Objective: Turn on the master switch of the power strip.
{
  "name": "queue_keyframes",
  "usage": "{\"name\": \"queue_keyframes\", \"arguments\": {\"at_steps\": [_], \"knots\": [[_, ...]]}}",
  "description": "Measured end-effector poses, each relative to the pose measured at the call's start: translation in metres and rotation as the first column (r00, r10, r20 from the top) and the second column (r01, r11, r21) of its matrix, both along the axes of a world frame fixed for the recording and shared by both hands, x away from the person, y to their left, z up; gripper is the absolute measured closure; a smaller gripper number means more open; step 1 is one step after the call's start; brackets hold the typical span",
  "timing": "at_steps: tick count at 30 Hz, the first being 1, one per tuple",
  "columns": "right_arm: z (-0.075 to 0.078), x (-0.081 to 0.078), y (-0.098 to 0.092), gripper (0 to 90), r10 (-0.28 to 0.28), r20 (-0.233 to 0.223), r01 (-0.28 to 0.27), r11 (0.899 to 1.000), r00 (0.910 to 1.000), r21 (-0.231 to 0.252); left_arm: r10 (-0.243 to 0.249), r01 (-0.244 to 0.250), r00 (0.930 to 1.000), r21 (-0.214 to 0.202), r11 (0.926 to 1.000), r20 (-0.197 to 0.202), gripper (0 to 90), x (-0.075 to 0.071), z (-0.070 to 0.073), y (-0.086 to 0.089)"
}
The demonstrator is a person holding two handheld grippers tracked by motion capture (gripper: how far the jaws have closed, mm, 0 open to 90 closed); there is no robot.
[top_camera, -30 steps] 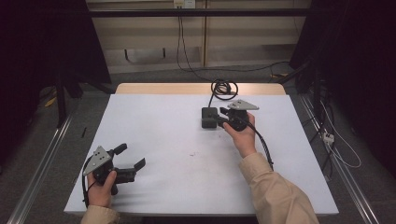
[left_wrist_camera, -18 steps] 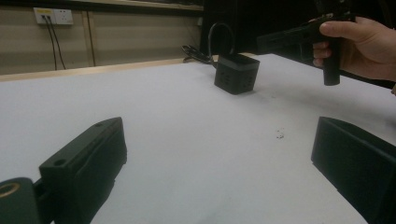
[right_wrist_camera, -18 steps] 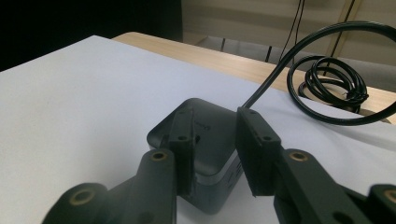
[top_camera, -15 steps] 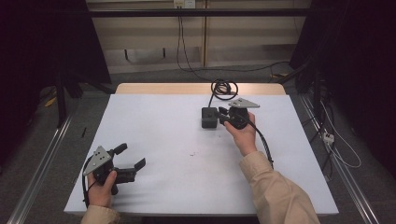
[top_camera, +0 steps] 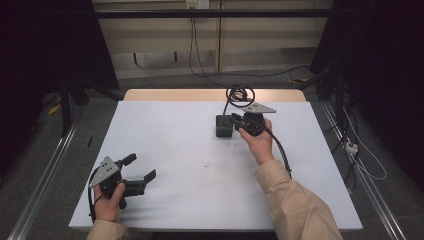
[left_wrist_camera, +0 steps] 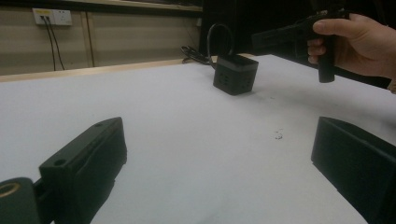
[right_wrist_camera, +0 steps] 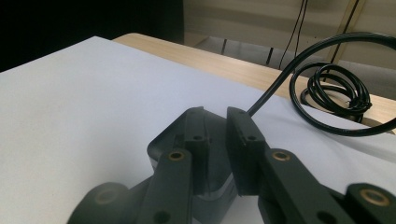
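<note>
A black cube socket (top_camera: 223,126) (left_wrist_camera: 236,74) (right_wrist_camera: 161,144) sits on the white tabletop (top_camera: 170,130) at the back centre, its black cable (top_camera: 239,93) (right_wrist_camera: 336,93) coiled behind it. My right gripper (top_camera: 235,120) (right_wrist_camera: 215,116) is at the cube's right side. Its jaws have just been closing and now stand a narrow slit apart over the cube's top edge, with nothing seen clamped between them. My left gripper (top_camera: 141,167) (left_wrist_camera: 219,158) rests open near the front left corner, with nothing between its jaws.
A small dark mark (top_camera: 205,164) (left_wrist_camera: 278,135) lies on the sheet mid-table. The table's wooden back edge (top_camera: 200,95) borders the cable coil. Metal rails (top_camera: 45,170) run along the floor on both sides.
The right gripper's jaws have drawn closer together at the cube. Both hands have stayed where they were.
</note>
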State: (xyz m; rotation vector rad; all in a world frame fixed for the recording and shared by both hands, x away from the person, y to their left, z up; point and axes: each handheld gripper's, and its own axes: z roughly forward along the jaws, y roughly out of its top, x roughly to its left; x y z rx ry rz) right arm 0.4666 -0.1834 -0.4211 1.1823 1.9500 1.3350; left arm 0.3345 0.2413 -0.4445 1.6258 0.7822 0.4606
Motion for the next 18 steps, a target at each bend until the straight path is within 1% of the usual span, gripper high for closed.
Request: {"name": "queue_keyframes", "arguments": {"at_steps": [9,11,15,18], "knots": [[0.0002,0.0045,0.0017,84.7,0.011,-0.002,-0.011,1.000,0.9999,-0.018,-0.001,0.001,1.0000,-0.003,1.0000,-0.002,2.9,0.0003,-0.0003,-0.0003],[0.0004,0.0053,0.0027,85.4,0.013,0.000,-0.013,1.000,0.9999,-0.016,0.000,0.000,1.0000,-0.003,1.0000,-0.002,2.9,0.0003,-0.0003,-0.0002],[-0.0010,0.0066,0.0045,86.7,0.009,0.000,-0.009,1.000,1.0000,-0.020,-0.001,0.001,1.0000,-0.005,1.0000,-0.003,2.9,0.0002,-0.0005,-0.0005],[-0.0026,0.0074,0.0051,87.8,0.018,0.001,-0.018,1.000,0.9998,-0.025,0.000,0.000,1.0000,-0.006,1.0000,-0.003,2.9,0.0001,-0.0005,-0.0006]]}}
